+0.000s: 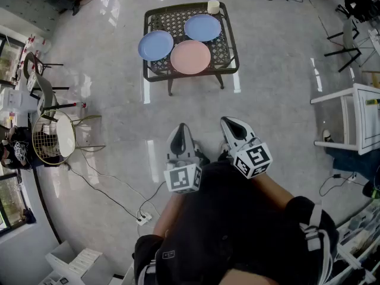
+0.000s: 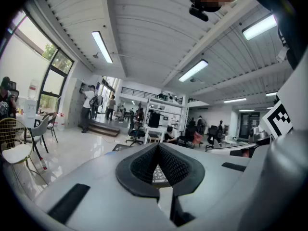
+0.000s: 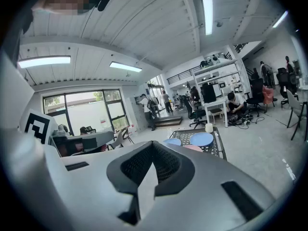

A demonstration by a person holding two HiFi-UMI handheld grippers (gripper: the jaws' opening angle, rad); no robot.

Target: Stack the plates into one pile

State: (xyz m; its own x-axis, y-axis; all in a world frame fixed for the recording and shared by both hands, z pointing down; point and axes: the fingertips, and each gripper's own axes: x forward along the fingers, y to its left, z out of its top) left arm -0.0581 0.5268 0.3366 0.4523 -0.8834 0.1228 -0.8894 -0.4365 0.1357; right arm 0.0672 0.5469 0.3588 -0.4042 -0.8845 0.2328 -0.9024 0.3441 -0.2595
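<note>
Three plates lie side by side on a low dark lattice table (image 1: 227, 55) well ahead of me: a blue plate (image 1: 156, 45) at the left, a second blue plate (image 1: 202, 27) at the back, and a pink plate (image 1: 190, 57) at the front. In the right gripper view the far blue plate (image 3: 201, 138) and the pink plate (image 3: 193, 148) show beyond the jaws. My left gripper (image 1: 180, 129) (image 2: 158, 146) and right gripper (image 1: 230, 123) (image 3: 153, 144) are held close to my body, far short of the table. Both are shut and hold nothing.
A pale cup (image 1: 214, 6) stands at the table's back corner. A wire chair with a white seat (image 1: 58, 134) stands at the left and a white table (image 1: 356, 114) at the right. Cables and a power strip (image 1: 143, 218) lie on the glossy floor.
</note>
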